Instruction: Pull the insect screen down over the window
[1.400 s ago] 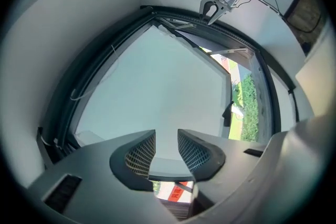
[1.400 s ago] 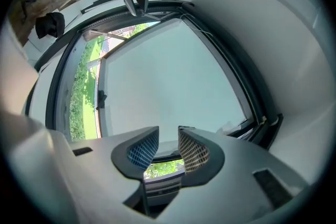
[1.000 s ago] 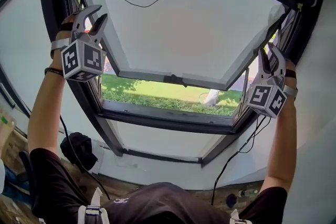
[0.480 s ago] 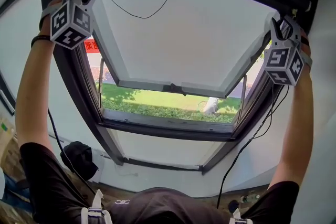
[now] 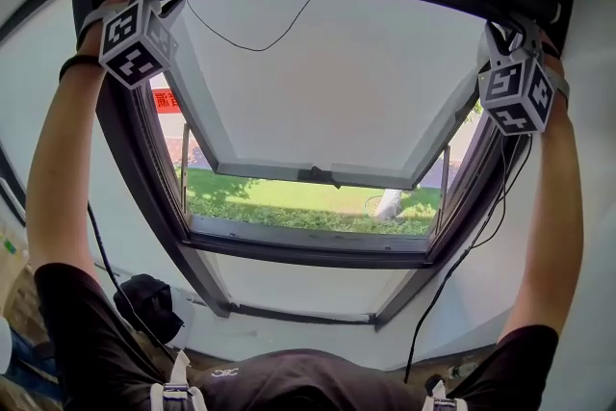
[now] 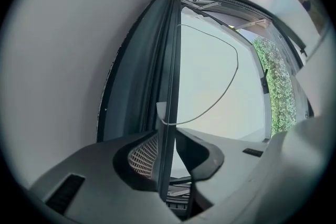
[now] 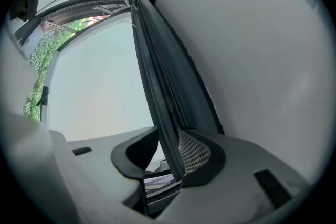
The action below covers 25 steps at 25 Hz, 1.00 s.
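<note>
Black bag (image 5: pixel 146 299) on wooden floor (image 5: pixel 135 347).

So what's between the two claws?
The slim dark insect-screen pull bar runs from left claw, just closing around it, to right claw; both gripper views show it.

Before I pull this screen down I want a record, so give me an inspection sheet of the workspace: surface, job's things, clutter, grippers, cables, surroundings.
surface: no worktop; white sloped wall round the window frame.
job's things: screen bar up at the frame's top; window sash hinged open.
clutter: dark bundle low at the left.
grippers: left gripper and right gripper each have the bar between open jaws, one at each end; the left's have just been closing.
cables: thin cord looped across the sash; black lead hanging below the right gripper.
surroundings: grass outside.
</note>
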Motion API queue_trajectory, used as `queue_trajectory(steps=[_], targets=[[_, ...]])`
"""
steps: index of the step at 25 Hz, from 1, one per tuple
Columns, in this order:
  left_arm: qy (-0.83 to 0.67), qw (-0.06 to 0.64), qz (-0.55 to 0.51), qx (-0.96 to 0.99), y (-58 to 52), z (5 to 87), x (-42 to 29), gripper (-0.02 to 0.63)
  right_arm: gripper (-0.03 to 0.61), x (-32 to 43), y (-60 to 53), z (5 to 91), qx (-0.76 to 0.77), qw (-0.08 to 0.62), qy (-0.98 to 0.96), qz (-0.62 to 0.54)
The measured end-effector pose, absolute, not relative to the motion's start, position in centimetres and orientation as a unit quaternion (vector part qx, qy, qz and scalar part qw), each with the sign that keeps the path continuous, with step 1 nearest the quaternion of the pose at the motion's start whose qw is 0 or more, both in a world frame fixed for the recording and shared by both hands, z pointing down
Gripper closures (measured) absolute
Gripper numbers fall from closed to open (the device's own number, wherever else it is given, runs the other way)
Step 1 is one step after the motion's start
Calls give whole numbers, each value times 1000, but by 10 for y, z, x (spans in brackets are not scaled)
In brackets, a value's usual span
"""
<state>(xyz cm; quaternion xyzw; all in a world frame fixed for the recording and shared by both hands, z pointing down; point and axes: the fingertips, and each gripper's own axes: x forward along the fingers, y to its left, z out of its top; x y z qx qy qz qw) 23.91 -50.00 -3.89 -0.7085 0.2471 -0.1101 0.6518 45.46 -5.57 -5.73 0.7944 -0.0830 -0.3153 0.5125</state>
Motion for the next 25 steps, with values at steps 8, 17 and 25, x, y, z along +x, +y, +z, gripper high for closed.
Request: queue_trajectory(steps=[8,17,25], targets=[[246,621,-118,-734,-518,-37,240,519,460,484,-61,-52,787,550,-92,-264],[228,622,-128,-738,-517,-37,242,553,511,488,-65,-48,732,638,-119,-208],[217,639,-166,-719,-517,-36,242,581,555,488,-67,-49,710,670,-167,-135]])
